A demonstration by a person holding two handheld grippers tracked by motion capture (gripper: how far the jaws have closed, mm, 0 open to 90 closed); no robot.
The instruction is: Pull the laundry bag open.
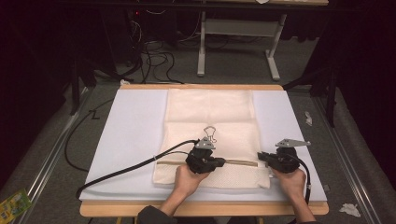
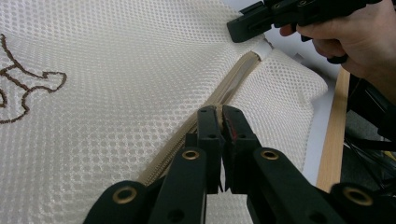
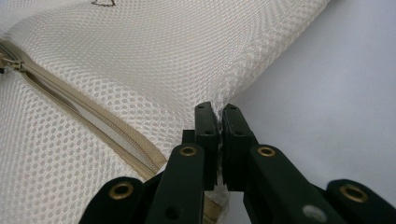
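A cream mesh laundry bag (image 1: 210, 116) lies flat on the white board, with a tan zipper (image 1: 177, 163) running across its near end. My left gripper (image 1: 223, 162) is shut on the zipper's pull (image 2: 218, 111), mid-way along the zipper line (image 2: 233, 84). My right gripper (image 1: 260, 157) is shut on the bag's right edge (image 3: 218, 111), by the zipper's end; the left gripper view shows it (image 2: 247, 23) at that corner. In the right gripper view the zipper (image 3: 93, 116) gapes open, showing white inside.
The bag rests on a white board (image 1: 135, 126) on a wooden table (image 1: 112, 209). A brown embroidered motif (image 1: 210, 133) marks the bag's middle. Black cables (image 1: 126, 170) trail left from my left gripper. Table legs (image 1: 201, 46) and cords stand beyond the far edge.
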